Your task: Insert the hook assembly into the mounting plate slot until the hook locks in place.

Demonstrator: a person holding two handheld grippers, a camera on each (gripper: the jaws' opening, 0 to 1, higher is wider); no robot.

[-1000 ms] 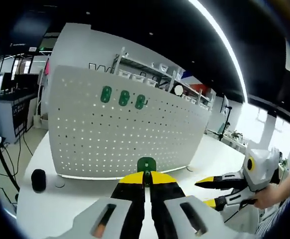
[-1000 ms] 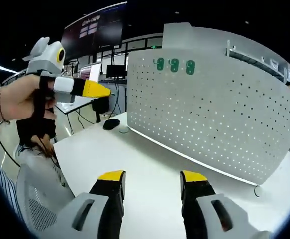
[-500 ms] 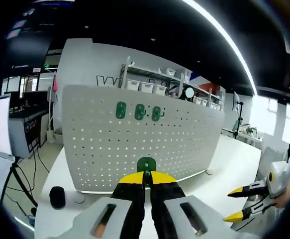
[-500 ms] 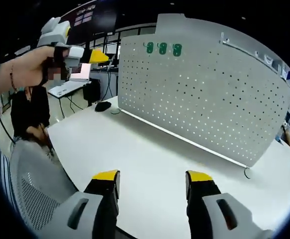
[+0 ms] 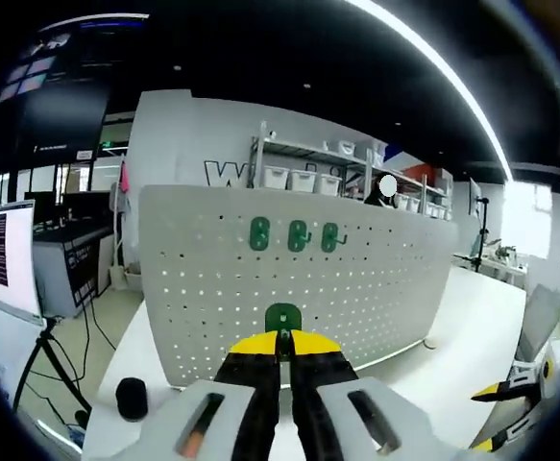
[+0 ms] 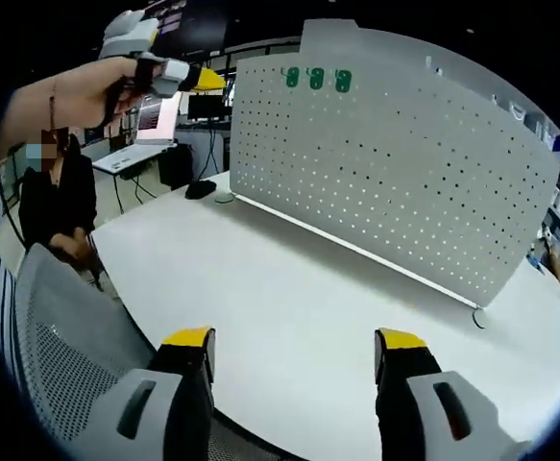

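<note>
My left gripper (image 5: 281, 348) is clamped on the green hook (image 5: 282, 318), held up facing the white pegboard (image 5: 376, 279), where three green hooks (image 5: 298, 235) already hang in the top row. My right gripper (image 6: 296, 346) has its jaws wide apart above the white table (image 6: 289, 288); from there I see a hand (image 6: 63, 96) holding the left gripper high at the left.

A small green hook piece (image 5: 282, 317) sits pinched between yellow-tipped jaws, held upright in front of a white perforated mounting panel (image 5: 376, 288). The panel stands upright on a white table, with three green hooks (image 6: 316, 79) in a row near its top edge.
</note>
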